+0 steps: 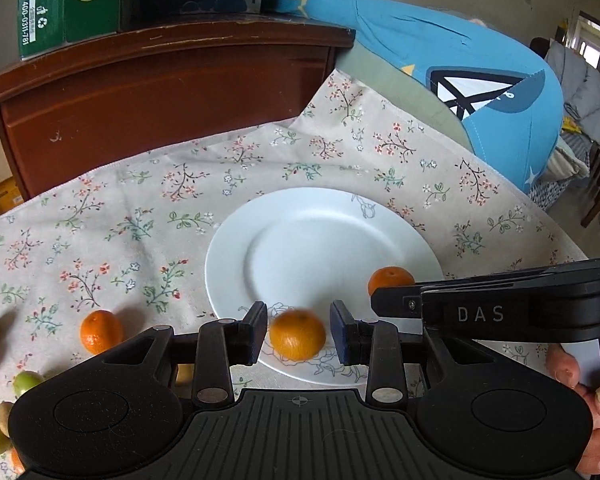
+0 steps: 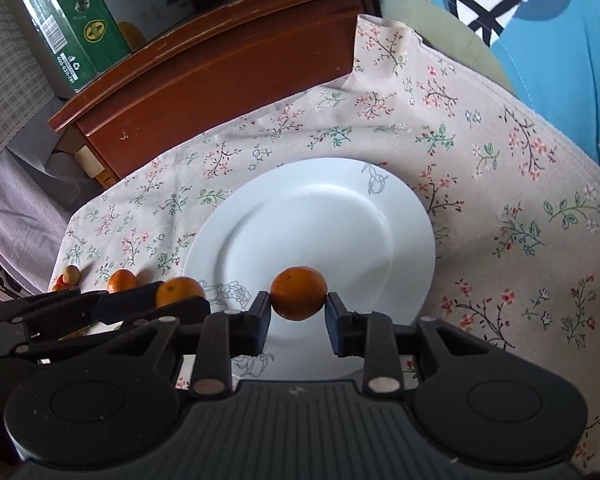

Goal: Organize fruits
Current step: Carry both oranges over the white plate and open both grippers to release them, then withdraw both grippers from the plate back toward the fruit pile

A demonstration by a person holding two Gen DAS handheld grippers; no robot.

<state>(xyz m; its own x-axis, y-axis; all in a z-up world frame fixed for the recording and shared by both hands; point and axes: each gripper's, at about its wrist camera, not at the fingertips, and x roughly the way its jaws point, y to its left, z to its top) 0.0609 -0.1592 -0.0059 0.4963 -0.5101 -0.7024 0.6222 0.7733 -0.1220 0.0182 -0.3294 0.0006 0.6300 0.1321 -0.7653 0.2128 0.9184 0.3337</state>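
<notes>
One orange point(image 1: 297, 339) lies loose between the left fingers point(image 1: 256, 330)

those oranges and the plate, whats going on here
A person is sorting fruit onto a white plate with a handheld claw in each hand. The right claw grips a small orange over the plate's near side. The left claw has another orange between its pads above the plate's near rim, but a gap shows on each side, so it seems loose. More small fruit, including an orange and green ones, lie on the floral cloth to the plate's left.
</notes>
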